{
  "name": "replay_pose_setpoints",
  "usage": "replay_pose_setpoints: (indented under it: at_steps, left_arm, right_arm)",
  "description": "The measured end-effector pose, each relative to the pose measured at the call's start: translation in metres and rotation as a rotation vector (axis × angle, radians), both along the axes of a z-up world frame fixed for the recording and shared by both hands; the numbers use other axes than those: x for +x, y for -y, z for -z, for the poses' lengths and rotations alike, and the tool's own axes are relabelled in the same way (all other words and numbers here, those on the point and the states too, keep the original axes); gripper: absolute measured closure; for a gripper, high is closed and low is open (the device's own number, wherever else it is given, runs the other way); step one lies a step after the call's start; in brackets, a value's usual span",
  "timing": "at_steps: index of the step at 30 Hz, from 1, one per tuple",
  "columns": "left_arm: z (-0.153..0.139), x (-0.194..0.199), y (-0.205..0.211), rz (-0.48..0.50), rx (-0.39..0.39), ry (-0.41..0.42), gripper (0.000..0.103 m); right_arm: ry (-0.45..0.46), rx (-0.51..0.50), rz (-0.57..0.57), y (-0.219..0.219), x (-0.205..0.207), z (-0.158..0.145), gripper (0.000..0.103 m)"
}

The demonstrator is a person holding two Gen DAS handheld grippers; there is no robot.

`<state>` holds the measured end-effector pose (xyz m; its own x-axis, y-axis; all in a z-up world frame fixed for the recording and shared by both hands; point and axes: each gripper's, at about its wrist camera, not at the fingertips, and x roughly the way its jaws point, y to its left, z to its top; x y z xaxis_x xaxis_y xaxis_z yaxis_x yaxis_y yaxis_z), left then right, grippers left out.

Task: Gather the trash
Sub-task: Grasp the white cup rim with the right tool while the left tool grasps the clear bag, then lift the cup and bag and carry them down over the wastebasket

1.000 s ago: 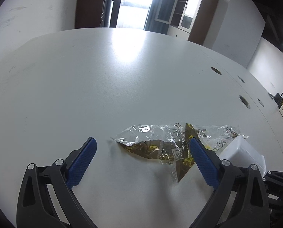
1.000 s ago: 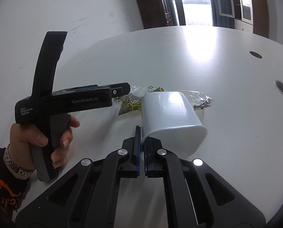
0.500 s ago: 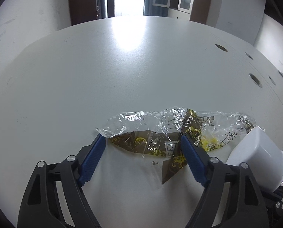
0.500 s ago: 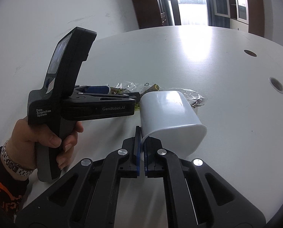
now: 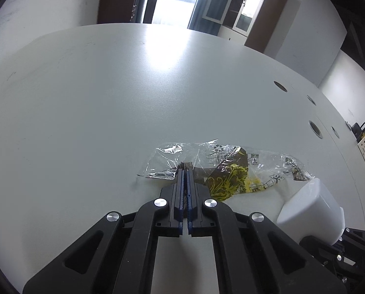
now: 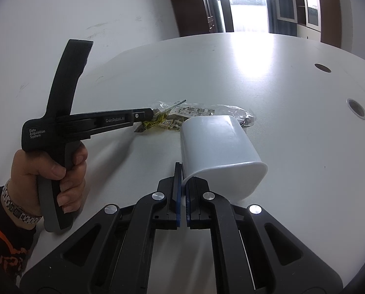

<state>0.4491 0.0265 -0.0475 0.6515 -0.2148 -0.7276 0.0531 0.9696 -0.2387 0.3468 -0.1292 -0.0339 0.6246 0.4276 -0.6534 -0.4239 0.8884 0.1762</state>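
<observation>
A crumpled clear plastic wrapper [image 5: 229, 169] with brown and yellow print lies on the white table [image 5: 109, 98]; it also shows in the right wrist view [image 6: 194, 112]. My left gripper [image 5: 185, 171] is shut on the wrapper's near left part; it shows from the side in the right wrist view [image 6: 153, 114]. My right gripper [image 6: 181, 169] is shut on the rim of a white plastic bin [image 6: 219, 152], held tilted on its side just right of the wrapper. The bin shows in the left wrist view [image 5: 312, 208].
Round cable holes [image 5: 315, 128] dot the table's right side. A cabinet [image 5: 256, 12] and a bright doorway [image 5: 175, 0] stand beyond the far edge. The person's left hand [image 6: 52, 171] rests low at the table's near left.
My left gripper has closed from wide open onto the wrapper and lifted its near part slightly. The right gripper still holds the bin in about the same place.
</observation>
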Motion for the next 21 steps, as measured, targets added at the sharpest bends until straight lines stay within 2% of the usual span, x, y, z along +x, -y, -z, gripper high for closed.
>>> replay_pose_setpoints:
  at_steps: [3, 8, 11, 15, 16, 18, 19, 21]
  left_arm:
    - [-0.006, -0.011, -0.007, -0.031, -0.038, 0.013, 0.102]
    - [-0.022, -0.032, -0.012, -0.099, -0.022, 0.075, 0.102]
    - [-0.031, -0.052, -0.011, -0.111, -0.009, 0.111, 0.102]
    - [-0.046, -0.086, -0.008, -0.149, 0.075, 0.191, 0.102]
    - [-0.051, -0.096, -0.006, -0.165, 0.116, 0.225, 0.102]
    - [-0.061, -0.12, 0.001, -0.202, 0.256, 0.311, 0.102]
    - [-0.066, -0.132, 0.002, -0.203, 0.281, 0.347, 0.102]
    - [-0.074, -0.152, -0.005, -0.221, 0.247, 0.364, 0.102]
  right_arm:
    - [-0.003, 0.007, -0.02, -0.004, -0.003, 0.0, 0.101]
    - [0.004, -0.001, -0.033, -0.004, -0.01, -0.003, 0.101]
    - [0.008, 0.028, -0.05, -0.002, -0.014, -0.005, 0.101]
    - [0.038, 0.038, -0.071, -0.005, -0.023, -0.012, 0.101]
    - [0.04, 0.045, -0.073, -0.004, -0.025, -0.013, 0.101]
    - [0.036, 0.062, -0.085, -0.002, -0.029, -0.014, 0.101]
    - [0.033, 0.071, -0.087, -0.001, -0.03, -0.014, 0.101]
    - [0.038, 0.087, -0.086, 0.002, -0.034, -0.015, 0.101]
